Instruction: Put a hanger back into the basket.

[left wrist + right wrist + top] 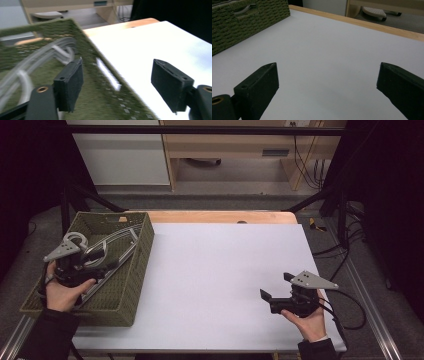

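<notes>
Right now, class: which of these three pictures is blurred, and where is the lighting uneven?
Left gripper view: motion blur smears the green basket and the grey hangers inside. Right gripper view: sharp, evenly lit. High view: clear, with a bright white table and dark surroundings.

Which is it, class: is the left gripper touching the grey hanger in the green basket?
Apart. The left gripper view shows the left gripper open above the basket, with the hanger lying beyond its fingers, nothing between them.

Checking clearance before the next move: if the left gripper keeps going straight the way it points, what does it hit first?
Probably the basket's right wall: the left gripper is open and straddles it, one jaw over the basket, one over the white table. Depth is unclear.
</notes>
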The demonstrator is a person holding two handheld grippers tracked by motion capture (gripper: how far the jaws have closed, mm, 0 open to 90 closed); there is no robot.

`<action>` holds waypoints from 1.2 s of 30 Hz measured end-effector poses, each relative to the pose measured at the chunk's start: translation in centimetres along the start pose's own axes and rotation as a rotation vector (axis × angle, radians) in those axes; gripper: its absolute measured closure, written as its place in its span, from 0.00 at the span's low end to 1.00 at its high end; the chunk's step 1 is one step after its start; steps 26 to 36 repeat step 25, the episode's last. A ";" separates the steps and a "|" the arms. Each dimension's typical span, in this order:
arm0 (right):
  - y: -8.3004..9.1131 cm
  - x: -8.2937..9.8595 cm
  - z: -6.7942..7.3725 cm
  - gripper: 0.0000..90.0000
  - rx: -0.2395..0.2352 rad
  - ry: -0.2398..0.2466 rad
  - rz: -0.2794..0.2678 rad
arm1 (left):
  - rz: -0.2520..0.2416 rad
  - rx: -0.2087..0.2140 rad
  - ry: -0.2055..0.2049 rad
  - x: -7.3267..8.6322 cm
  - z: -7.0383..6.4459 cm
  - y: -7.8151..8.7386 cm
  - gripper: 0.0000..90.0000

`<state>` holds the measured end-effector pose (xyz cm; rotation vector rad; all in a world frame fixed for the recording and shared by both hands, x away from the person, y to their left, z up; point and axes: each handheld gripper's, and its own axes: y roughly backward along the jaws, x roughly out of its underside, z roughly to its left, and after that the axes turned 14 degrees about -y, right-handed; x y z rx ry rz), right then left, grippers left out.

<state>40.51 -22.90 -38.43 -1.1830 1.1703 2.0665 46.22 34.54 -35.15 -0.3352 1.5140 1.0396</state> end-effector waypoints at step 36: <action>0.1 0.6 -0.3 0.03 -0.020 -0.005 -0.039 | -0.022 0.050 -0.096 1.1 -8.0 -0.5 0.13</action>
